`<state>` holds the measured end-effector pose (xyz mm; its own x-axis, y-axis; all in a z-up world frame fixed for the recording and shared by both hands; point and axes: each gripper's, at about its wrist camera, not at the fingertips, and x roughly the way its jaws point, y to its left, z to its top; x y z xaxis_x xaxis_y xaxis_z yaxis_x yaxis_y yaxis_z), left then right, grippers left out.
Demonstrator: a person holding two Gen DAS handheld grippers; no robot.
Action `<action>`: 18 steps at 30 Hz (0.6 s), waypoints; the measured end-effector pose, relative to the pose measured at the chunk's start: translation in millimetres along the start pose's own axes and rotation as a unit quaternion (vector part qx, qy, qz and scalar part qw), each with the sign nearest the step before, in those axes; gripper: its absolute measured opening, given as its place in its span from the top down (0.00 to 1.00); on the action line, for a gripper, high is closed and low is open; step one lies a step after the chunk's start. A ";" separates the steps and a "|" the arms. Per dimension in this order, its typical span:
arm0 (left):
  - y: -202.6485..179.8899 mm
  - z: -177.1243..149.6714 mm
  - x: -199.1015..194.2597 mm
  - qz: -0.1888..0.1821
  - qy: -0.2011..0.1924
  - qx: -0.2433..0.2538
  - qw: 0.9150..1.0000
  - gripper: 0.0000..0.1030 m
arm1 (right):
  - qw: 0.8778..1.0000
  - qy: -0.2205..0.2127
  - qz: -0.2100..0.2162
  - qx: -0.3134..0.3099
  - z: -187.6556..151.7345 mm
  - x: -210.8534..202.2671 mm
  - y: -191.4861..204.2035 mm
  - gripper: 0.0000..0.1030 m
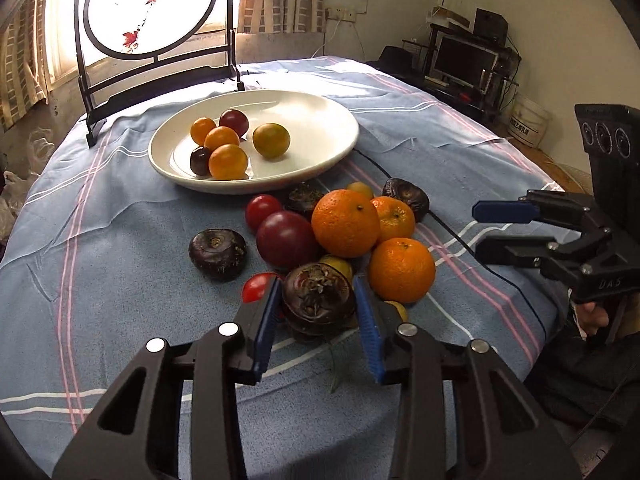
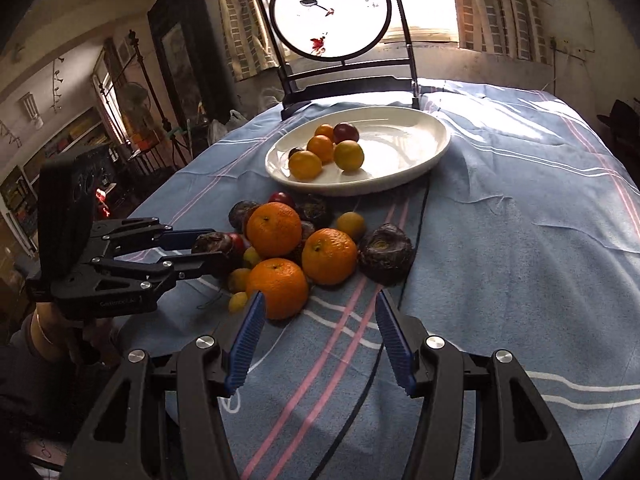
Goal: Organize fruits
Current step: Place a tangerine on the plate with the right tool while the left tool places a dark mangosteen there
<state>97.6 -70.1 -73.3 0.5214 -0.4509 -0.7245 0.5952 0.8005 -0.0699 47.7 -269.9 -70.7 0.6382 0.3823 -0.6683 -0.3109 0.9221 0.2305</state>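
Note:
A white plate (image 1: 316, 116) (image 2: 404, 148) at the table's far side holds several small orange and dark fruits. In front of it lies a pile: three oranges (image 1: 346, 222) (image 2: 274, 228), red tomatoes (image 1: 286, 236), small yellow fruits and dark water chestnuts. My left gripper (image 1: 318, 312) (image 2: 208, 246) is shut on the nearest water chestnut (image 1: 318, 300) (image 2: 212, 242), its blue pads pressing both sides. My right gripper (image 2: 320, 298) (image 1: 478, 228) stands open with nothing between its fingers, just right of the nearest orange (image 2: 278, 286). Another water chestnut (image 2: 384, 254) lies ahead of it.
A round painted screen on a black stand (image 1: 152, 8) (image 2: 330, 12) rises behind the plate. A thin black cable (image 1: 440, 222) (image 2: 416, 240) crosses the blue striped cloth (image 1: 120, 260) right of the pile. A lone water chestnut (image 1: 218, 254) sits left of the pile.

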 end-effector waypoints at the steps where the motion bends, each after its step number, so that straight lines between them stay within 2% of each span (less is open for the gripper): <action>1: 0.8 -1.2 -5.0 0.002 -0.004 -0.002 1.000 0.65 | 1.000 0.003 0.004 -0.012 -0.4 3.5 7.3 0.45; 6: 2.6 -5.7 -31.3 0.002 -0.024 -0.004 1.000 0.65 | 0.999 0.017 0.014 -0.033 5.6 23.0 28.6 0.45; 13: 7.0 -13.1 -44.1 0.006 -0.031 -0.010 0.999 0.65 | 0.999 0.041 -0.008 -0.023 12.8 48.9 33.8 0.44; 16: 9.5 -15.6 -41.8 0.006 -0.029 -0.015 0.999 0.65 | 0.998 0.049 -0.013 -0.024 11.5 50.9 35.0 0.55; 18: 10.1 -16.7 -41.5 0.003 -0.029 -0.020 0.999 0.65 | 0.999 0.050 -0.005 -0.008 10.6 48.6 28.9 0.58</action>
<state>71.7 -36.7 -55.4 0.5603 -0.4664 -0.6845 0.5670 0.8184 -0.0934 77.2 -224.1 -89.0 0.5677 0.3641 -0.7383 -0.3158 0.9246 0.2131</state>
